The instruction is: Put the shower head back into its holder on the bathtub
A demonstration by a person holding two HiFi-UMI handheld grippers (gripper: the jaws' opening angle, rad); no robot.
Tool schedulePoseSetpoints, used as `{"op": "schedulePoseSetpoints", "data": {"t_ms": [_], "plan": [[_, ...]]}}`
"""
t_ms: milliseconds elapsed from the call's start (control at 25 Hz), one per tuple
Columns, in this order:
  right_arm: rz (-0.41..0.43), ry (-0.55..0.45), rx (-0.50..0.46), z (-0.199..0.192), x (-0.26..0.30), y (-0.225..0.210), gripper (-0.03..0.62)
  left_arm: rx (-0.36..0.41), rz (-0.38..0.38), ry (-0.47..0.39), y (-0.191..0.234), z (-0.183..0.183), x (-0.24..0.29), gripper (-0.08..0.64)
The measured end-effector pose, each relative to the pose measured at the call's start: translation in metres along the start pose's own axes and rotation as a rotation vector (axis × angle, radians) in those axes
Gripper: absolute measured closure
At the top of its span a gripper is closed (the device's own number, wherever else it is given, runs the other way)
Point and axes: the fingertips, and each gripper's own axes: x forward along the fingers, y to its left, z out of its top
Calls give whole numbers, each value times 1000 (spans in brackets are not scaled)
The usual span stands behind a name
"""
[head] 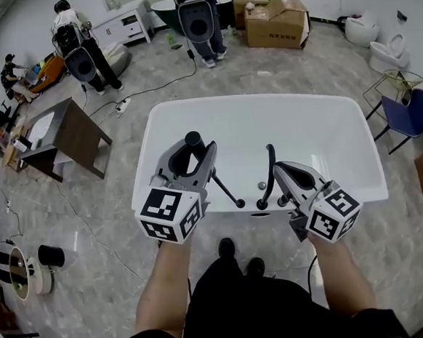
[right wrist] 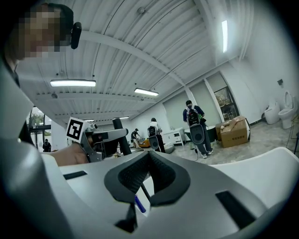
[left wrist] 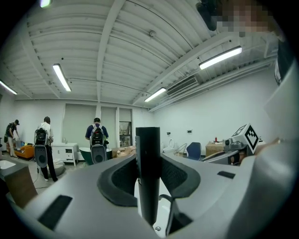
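L gripper (head: 193, 151) clamped on shower head (left wrist: 148, 172); R gripper (head: 279, 169) pinched shut, empty. Risk: hose (head: 226, 189) (slack, near rim) snags faucet (head: 270, 166), so the head misses its holder.

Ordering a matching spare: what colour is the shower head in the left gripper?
The shower head is black, clearest in the left gripper view.
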Motion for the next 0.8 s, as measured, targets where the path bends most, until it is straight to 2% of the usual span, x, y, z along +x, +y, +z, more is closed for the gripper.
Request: {"op": "schedulePoseSetpoints", "data": {"t_ms": [320, 640, 800], "plan": [[-29, 6, 18, -4, 12, -15, 578, 2, -69, -7, -1, 5, 30, 417], [-41, 46, 14, -12, 33, -22, 578, -57, -124, 63, 5, -39, 58, 419], [-73, 77, 34, -21, 36, -34, 578, -75, -149, 105, 3, -66, 72, 419]]}}
